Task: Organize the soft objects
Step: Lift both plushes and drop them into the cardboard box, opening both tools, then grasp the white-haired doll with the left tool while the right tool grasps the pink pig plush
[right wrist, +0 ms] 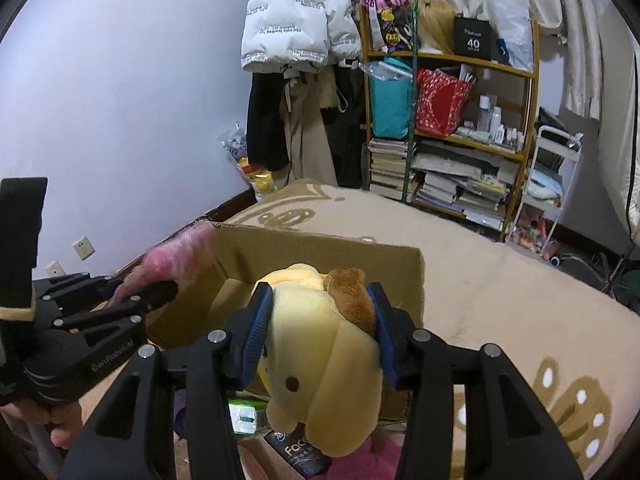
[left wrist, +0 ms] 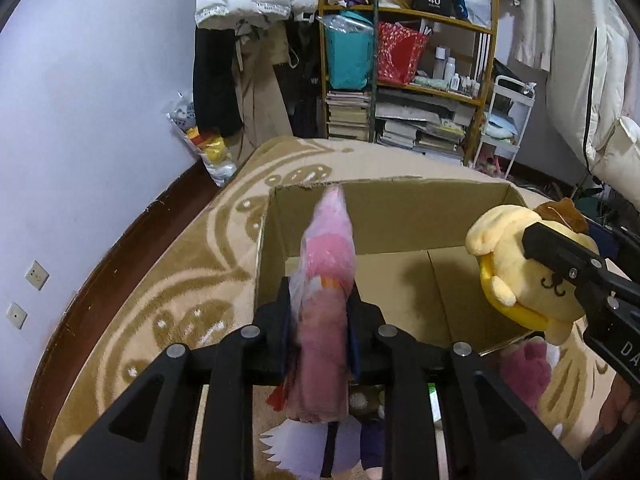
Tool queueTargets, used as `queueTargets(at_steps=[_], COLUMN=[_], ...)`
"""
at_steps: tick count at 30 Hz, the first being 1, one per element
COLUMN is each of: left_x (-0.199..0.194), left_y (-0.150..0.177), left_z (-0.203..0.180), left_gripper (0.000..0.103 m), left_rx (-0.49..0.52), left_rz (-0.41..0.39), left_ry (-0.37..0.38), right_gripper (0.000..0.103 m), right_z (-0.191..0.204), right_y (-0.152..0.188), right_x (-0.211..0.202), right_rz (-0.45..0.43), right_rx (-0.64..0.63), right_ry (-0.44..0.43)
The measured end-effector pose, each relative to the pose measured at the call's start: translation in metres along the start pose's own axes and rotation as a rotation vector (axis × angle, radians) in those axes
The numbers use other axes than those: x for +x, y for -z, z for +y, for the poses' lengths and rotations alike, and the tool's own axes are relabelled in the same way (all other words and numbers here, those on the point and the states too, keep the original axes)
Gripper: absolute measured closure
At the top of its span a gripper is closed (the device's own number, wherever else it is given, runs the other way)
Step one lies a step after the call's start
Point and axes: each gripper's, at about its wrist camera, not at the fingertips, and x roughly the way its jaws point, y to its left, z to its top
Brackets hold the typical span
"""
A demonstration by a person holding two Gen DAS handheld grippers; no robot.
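Open cardboard box point(left wrist: 392, 216) lies clear inside; walls ring it.

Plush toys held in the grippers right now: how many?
2. A pink plush is clamped in the left gripper above the cardboard box; a yellow plush is in the right gripper. More soft items lie partly hidden below.

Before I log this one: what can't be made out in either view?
- Pink plush: its lower end, left view, hidden behind the left gripper.
- Box floor: partly hidden in both views by the plush toys.
- Yellow plush face: right view, mostly turned away.
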Motion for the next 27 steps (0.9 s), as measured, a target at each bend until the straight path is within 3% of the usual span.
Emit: queueTargets(at_steps=[4,6,8,13,15,17,19,27], left_x=[0.003,-0.001,-0.005,-0.02,-0.026,-0.031,-0.034,-0.048], left_y=[0.001,0.001,0.002,0.002,0.003,0.005,0.007,0.022], left_z=[-0.002,-0.001,0.001,0.008,0.011,0.013,0.015,0.019], left_gripper=[0.08,0.074,0.054,0.044,0.035,0.019,0.013,0.009], left_rx=[0.012,0.019,0.01,-0.012,-0.017,-0.026,-0.031,-0.055], left_rz=[0.006,-0.002,-0.011,-0.018,-0.023,-0.022,-0.015,0.017], left_ry=[-0.016,-0.03,-0.034,-0.047,-0.059,-0.082,-0.093,-0.081], right_gripper=[0.049,0.048,0.047,0.027,0.019,0.007,0.002,0.0], right_z=[-0.003,-0.006,-0.008,-0.011,-0.012,-0.013,-0.013,-0.011], right_y=[0.002,0.002,0.001,-0.002,-0.003,-0.004,-0.003,0.004], right_x=[0.005,0.006,0.005,-0.007,-0.012,-0.017,-0.023,-0.043], right_rz=[0.016,0.018,0.017,-0.008,-0.014,-0.02,-0.027,-0.02], right_rx=[0.026,0.043,0.055,0.077,0.078,0.084,0.084,0.086], right_ry=[-0.003,-0.008,-0.012,-0.009,0.0,0.014,0.026,0.032])
